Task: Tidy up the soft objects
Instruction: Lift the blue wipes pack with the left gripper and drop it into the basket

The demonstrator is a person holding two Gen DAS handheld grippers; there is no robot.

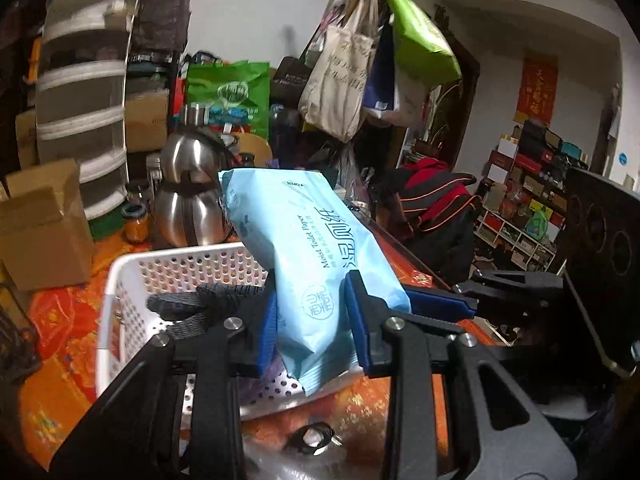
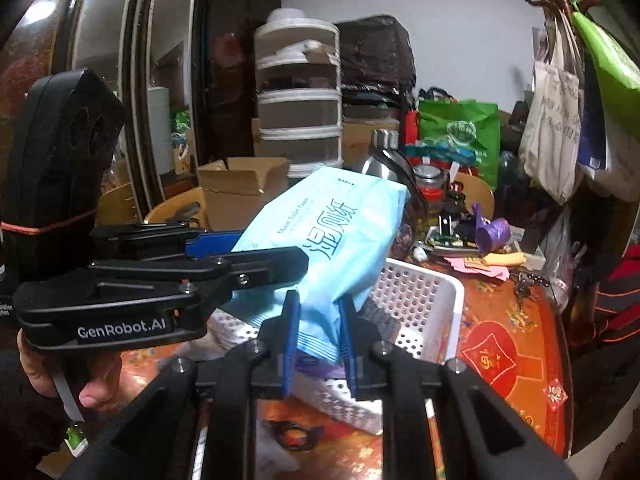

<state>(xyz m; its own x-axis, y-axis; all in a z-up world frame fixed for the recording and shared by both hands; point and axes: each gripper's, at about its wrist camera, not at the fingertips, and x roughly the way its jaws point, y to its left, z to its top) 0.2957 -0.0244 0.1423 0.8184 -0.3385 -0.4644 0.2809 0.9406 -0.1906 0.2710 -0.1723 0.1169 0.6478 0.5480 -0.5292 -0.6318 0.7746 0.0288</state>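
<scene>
A light blue pack of moist toilet paper point(image 1: 308, 248) is held up over a white perforated basket point(image 1: 132, 280). My left gripper point(image 1: 314, 320) is shut on the pack's lower end. My right gripper point(image 2: 318, 340) is also shut on the pack point(image 2: 332, 240), gripping its lower edge above the basket point(image 2: 448, 308). The right gripper's blue finger point(image 1: 440, 300) reaches in from the right in the left wrist view. The left gripper's body point(image 2: 160, 284) lies across the left of the right wrist view. A dark knitted thing point(image 1: 200, 308) and something purple lie in the basket.
The basket stands on a red and orange patterned tablecloth point(image 2: 508, 344). Steel flasks point(image 1: 188, 200), cardboard boxes point(image 1: 40, 224), a jar point(image 1: 134, 222) and a white drawer tower point(image 1: 80, 92) stand behind. A black ring-shaped thing point(image 1: 312, 436) lies in front. Clutter with a purple item point(image 2: 490, 232) sits at the back right.
</scene>
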